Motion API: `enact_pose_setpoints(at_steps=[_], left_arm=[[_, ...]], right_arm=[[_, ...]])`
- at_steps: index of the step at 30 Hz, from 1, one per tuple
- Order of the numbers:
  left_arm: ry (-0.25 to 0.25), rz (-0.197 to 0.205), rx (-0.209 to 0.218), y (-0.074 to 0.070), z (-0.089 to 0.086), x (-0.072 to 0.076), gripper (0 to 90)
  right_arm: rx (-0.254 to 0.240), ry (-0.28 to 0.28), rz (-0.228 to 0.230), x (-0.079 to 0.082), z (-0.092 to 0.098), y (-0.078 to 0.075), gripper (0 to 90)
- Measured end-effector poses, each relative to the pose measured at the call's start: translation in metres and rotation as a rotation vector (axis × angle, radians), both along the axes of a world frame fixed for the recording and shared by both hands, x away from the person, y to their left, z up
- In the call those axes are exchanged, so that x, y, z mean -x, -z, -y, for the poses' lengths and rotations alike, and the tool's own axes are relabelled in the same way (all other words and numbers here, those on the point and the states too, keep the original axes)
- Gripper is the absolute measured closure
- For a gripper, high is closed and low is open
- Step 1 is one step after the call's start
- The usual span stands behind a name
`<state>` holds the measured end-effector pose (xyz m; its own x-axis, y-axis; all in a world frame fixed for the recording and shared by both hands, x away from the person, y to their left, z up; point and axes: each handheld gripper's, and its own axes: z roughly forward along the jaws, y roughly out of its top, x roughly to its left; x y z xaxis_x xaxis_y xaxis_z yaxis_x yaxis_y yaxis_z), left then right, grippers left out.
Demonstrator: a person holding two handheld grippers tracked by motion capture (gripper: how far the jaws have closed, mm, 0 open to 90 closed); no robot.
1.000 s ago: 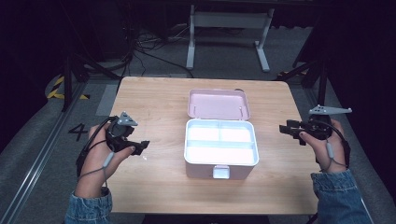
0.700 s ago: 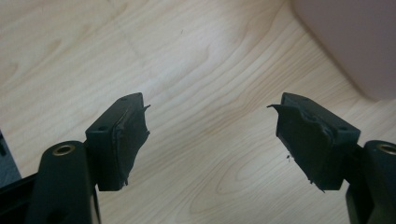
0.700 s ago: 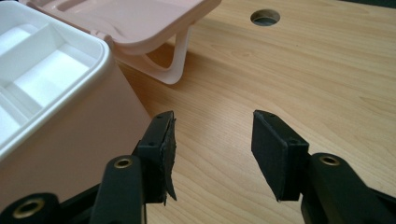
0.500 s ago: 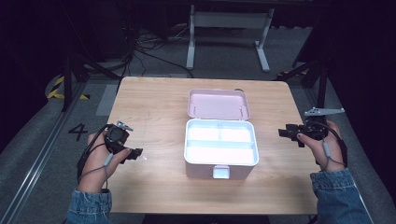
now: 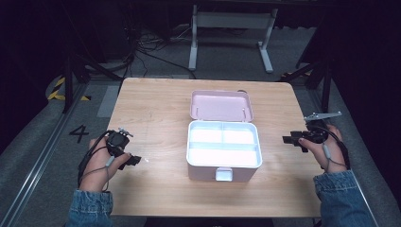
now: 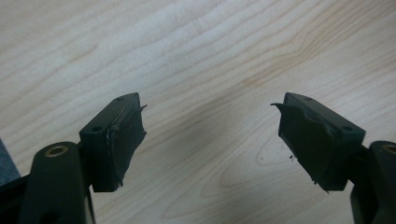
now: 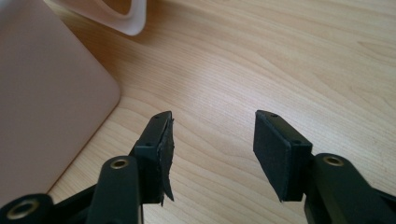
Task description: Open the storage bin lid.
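Note:
A pink box point(image 5: 223, 163) stands open in the middle of the wooden table point(image 5: 156, 104), its lid point(image 5: 221, 105) laid back and its white divided tray point(image 5: 223, 144) showing. My left gripper point(image 5: 134, 160) sits low over the table's left side, well apart from the box. It is open, with bare wood between its jaws point(image 6: 210, 135). My right gripper point(image 5: 288, 140) hovers to the right of the box, pointing toward it. It is open too and holds nothing point(image 7: 212, 140). The pink side of the box point(image 7: 42, 102) lies at the left of the right gripper view.
Behind the table stands a white metal frame point(image 5: 231, 28) on the grey floor. A rail runs along the floor at the left, beside a painted number point(image 5: 79, 134). Bare wood lies on both sides of the box.
My left gripper has dropped lower and tipped down toward the table's left side. My right gripper has shifted slightly. Both stay open.

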<state>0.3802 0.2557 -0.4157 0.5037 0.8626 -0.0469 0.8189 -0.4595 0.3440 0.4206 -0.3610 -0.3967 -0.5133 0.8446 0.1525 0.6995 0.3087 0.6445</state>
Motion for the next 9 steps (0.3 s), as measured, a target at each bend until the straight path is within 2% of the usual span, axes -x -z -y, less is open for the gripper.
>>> enact_pose_setpoints(at_steps=[4,9], left_arm=[[0.004,-0.023,-0.008,0.0029,-0.0012,-0.0010,22.3],[-0.001,-0.007,0.005,0.0013,-0.0003,-0.0025,22.2]], right_arm=[[0.004,-0.002,-0.021,-0.0012,-0.0003,0.0046,48.1],[0.006,-0.004,-0.019,0.0003,-0.0003,0.0048,47.1]])
